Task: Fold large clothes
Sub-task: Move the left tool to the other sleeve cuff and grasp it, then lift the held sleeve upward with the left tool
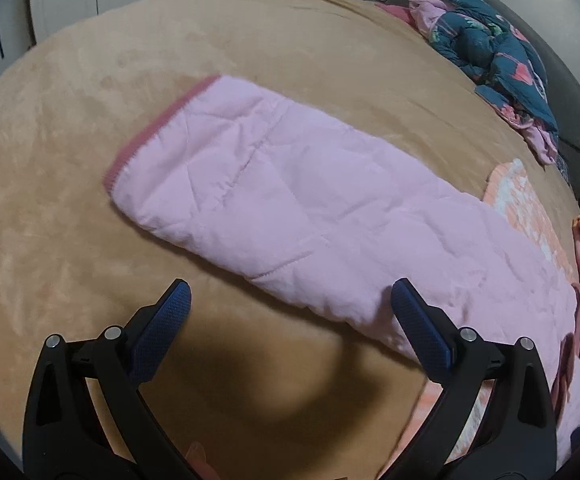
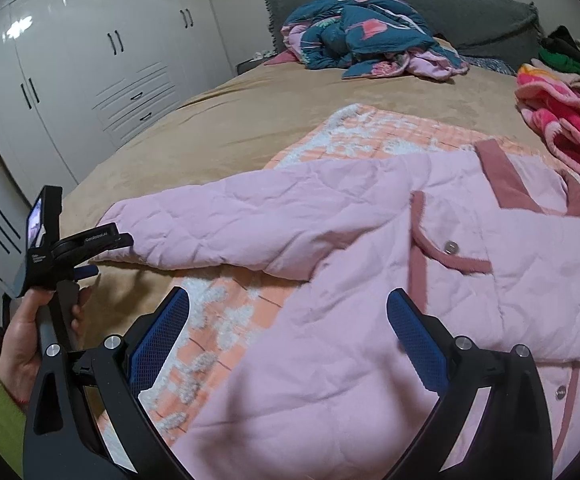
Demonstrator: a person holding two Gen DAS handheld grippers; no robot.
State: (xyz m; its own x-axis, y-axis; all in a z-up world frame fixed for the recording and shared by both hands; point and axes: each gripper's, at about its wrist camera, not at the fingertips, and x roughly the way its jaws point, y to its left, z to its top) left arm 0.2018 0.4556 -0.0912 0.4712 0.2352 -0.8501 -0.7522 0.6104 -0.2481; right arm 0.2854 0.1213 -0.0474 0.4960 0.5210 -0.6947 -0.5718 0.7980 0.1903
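Note:
A pink quilted jacket (image 2: 369, 240) with dusty-rose trim lies flat on an orange-and-white blanket (image 2: 369, 136) on the bed. Its sleeve (image 1: 290, 184) stretches out over the tan bed cover (image 1: 90, 80), rose cuff at the far end. My left gripper (image 1: 290, 292) is open just short of the sleeve's near edge, with nothing between its fingers. In the right wrist view the left gripper (image 2: 112, 254), held by a hand (image 2: 22, 340), sits at the sleeve's cuff end. Over the jacket's body my right gripper (image 2: 290, 300) hovers open and holds nothing.
A crumpled blue patterned quilt (image 2: 353, 32) lies by the grey headboard (image 2: 469, 8). A heap of bright pink fleece clothes (image 2: 561, 128) sits at the bed's right edge. White wardrobe doors (image 2: 90, 60) stand to the left of the bed.

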